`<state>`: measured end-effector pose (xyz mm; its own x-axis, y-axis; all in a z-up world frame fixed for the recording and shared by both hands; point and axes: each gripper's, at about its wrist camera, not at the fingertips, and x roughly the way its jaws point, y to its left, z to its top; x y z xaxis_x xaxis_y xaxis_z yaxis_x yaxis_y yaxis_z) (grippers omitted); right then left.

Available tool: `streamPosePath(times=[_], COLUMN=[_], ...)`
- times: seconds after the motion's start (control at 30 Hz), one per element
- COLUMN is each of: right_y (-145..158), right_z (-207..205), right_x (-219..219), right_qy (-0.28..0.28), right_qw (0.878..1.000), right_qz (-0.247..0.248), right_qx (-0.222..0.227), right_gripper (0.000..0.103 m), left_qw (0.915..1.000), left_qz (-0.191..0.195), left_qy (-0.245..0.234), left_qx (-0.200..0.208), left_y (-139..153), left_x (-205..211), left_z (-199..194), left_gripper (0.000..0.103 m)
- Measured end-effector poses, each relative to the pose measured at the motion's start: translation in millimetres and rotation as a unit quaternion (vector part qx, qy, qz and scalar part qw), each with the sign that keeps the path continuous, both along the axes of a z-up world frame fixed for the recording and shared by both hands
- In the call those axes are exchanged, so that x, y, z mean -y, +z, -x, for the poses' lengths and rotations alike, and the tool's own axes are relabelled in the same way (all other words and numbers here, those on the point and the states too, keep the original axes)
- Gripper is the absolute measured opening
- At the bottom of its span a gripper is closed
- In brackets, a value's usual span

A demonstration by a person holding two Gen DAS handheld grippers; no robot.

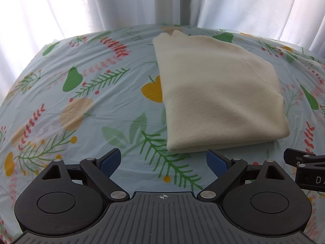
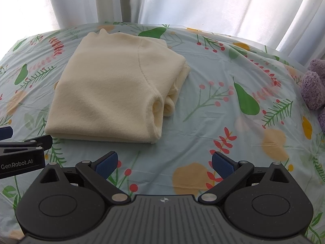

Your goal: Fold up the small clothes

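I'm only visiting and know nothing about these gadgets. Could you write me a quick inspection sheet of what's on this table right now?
Surface: table under a floral tablecloth, slightly wrinkled.
Job's things: one cream sweater, folded into a neat stack and lying flat; rolled sleeve ends show at its right side.
Clutter: purple fuzzy item at the table's right edge, apart from the sweater.
Grippers: left gripper open, empty, just short of the sweater's near edge; right gripper open, empty, over bare cloth, its blue fingers touching nothing.
Cables: nothing seen.
Surroundings: white curtains behind the table, backlit.

Backlit curtains [image 1: 81, 6] (bright), fisheye-bent edges
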<state>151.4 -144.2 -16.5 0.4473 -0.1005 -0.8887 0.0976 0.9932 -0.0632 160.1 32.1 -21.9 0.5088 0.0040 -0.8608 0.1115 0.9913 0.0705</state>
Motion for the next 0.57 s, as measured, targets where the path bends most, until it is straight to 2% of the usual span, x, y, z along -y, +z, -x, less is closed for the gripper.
streamPosePath(times=[0.27,0.43,0.57], right_y=[0.2,1.1,1.3], right_z=[-0.5,-0.7,-1.8], right_x=[1.4,3.8,4.7], right_qy=[0.000,-0.001,-0.002], right_qw=[1.000,1.000,1.000], right_qz=[0.003,0.006,0.009], right_qx=[-0.001,0.001,0.001], right_gripper=[0.099,0.099,0.099], left_qw=[0.9998,0.9998,0.9999], left_qz=[0.004,-0.013,-0.008], left_qy=[-0.004,-0.009,-0.011], left_qx=[0.020,0.010,-0.001], left_y=[1.4,-2.6,-4.6], left_x=[0.2,2.9,2.4], left_z=[2.5,4.1,4.4], left_gripper=[0.095,0.095,0.095])
